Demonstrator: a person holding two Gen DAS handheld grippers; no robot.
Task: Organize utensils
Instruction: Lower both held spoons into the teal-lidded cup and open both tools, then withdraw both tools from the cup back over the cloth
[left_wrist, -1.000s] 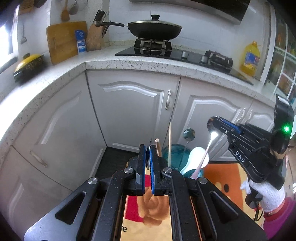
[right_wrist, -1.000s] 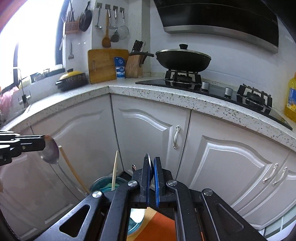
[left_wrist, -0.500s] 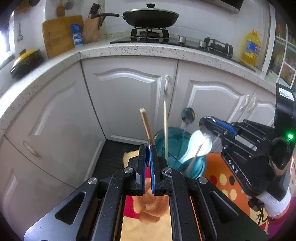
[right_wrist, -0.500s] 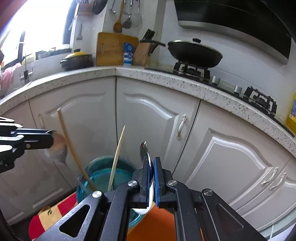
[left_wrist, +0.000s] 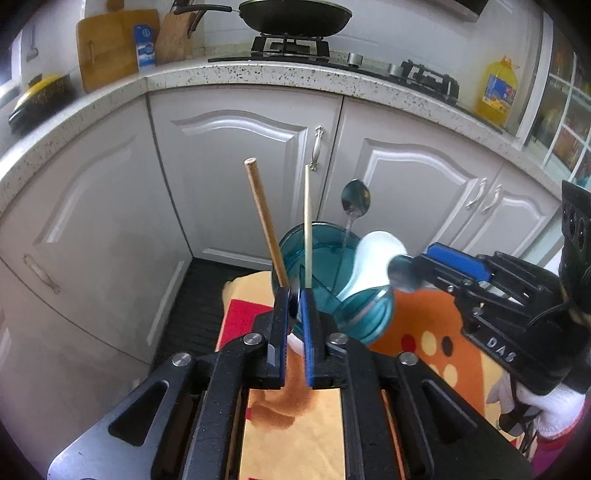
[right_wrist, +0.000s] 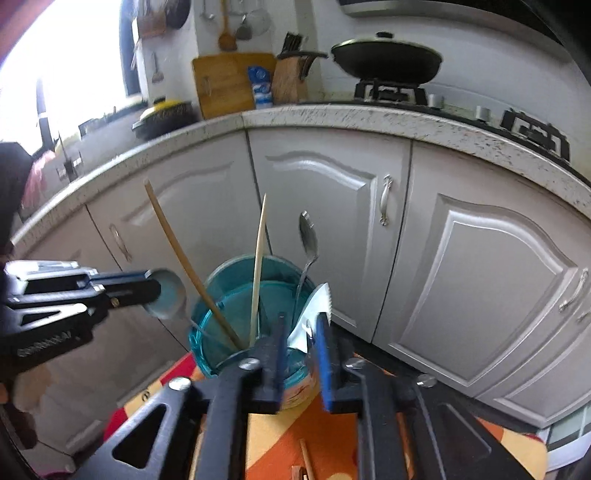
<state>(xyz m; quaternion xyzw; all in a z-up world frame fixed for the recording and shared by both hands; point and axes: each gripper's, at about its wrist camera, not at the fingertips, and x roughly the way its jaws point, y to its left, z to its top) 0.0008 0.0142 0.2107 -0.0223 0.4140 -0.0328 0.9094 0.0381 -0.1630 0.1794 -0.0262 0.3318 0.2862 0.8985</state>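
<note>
Daylight floods from a blown-out window (right_wrist: 55, 74) at upper left in the right wrist view. Fisheye bending and dark corners throughout; right view slightly motion-blurred.

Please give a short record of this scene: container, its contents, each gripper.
container: teal see-through tub on patterned cloth
inside: two wooden chopsticks, one upright metal spoon
left gripper: jaws just opening, second metal spoon between them
right gripper: jaws just opening, white ceramic spoon between them
</note>
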